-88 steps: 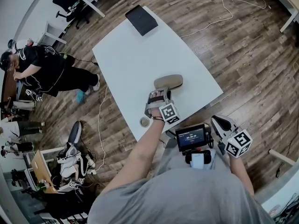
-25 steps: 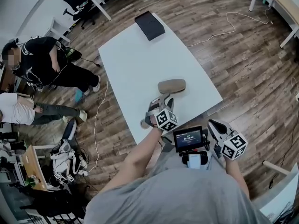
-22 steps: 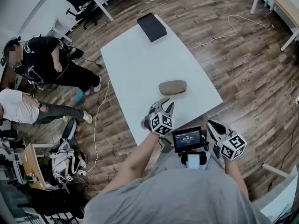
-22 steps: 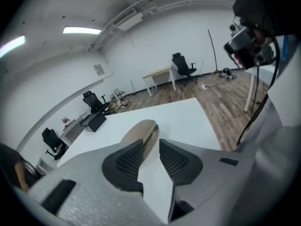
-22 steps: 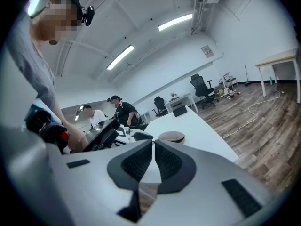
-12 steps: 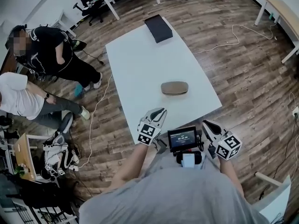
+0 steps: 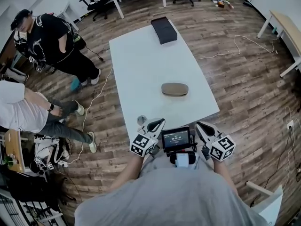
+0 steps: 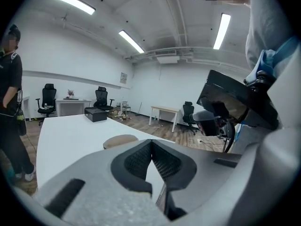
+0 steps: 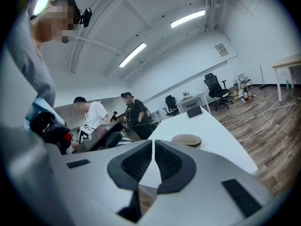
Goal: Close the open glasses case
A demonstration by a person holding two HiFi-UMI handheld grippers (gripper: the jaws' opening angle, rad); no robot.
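Observation:
The tan glasses case [image 7: 175, 89] lies closed on the white table [image 7: 146, 65], toward its near right part. It also shows ahead of each gripper: the case [image 8: 120, 141] in the left gripper view and the case [image 9: 186, 140] in the right gripper view. My left gripper [image 7: 158, 122] hovers at the table's near edge, well short of the case, its jaws together with nothing between them [image 8: 151, 143]. My right gripper [image 7: 198, 125] is held beside it, also off the case, with its jaws [image 9: 154, 143] closed and empty.
A black box [image 7: 164, 23] sits at the table's far end. A small round roll [image 7: 142, 120] rests at the near left edge. A chest-mounted screen [image 7: 175, 138] lies between the grippers. Two people [image 7: 44, 34] stand left of the table, with office chairs and cables on the wood floor beyond.
The left gripper has drawn back from the case toward the body, rolled over and gone from open to shut. The case stays closed on the table. The right gripper barely shifted.

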